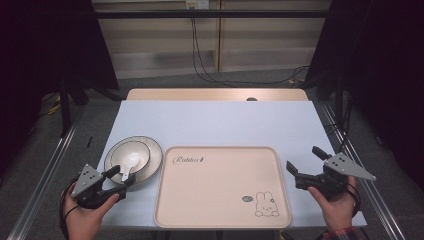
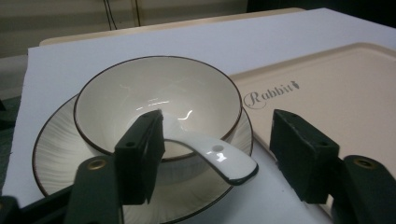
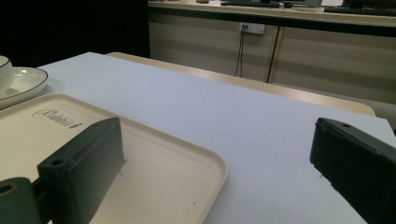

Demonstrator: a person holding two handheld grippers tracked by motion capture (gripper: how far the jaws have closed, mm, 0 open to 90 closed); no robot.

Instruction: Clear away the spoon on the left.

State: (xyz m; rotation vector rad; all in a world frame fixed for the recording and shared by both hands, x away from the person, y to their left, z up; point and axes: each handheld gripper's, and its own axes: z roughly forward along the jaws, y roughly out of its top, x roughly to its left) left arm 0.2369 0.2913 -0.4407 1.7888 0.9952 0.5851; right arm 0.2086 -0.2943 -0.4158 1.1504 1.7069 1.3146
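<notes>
On the left part of the white table there is a plate with a dark rim, and a bowl stands in the middle of this plate. A white spoon lies in the bowl; its scoop is inside, and its handle goes out over the near rim of the bowl, toward the person.

The left gripper is held at the near edge of the plate. In the left gripper view its two black jaws stand on both sides of the spoon handle. One jaw is just beside the handle, at the rim of the bowl, and the other jaw is apart from it, over the edge of the tray. The opening is half wide, and the pads do not press on the handle; nothing is held.

The beige tray lies in the middle of the table, just beside the plate. It has a drawing of a rabbit in its near right corner.

The right gripper is held at the right edge of the tray. Its jaws are wide apart and hold nothing; one is above the tray, the other above the table.
</notes>
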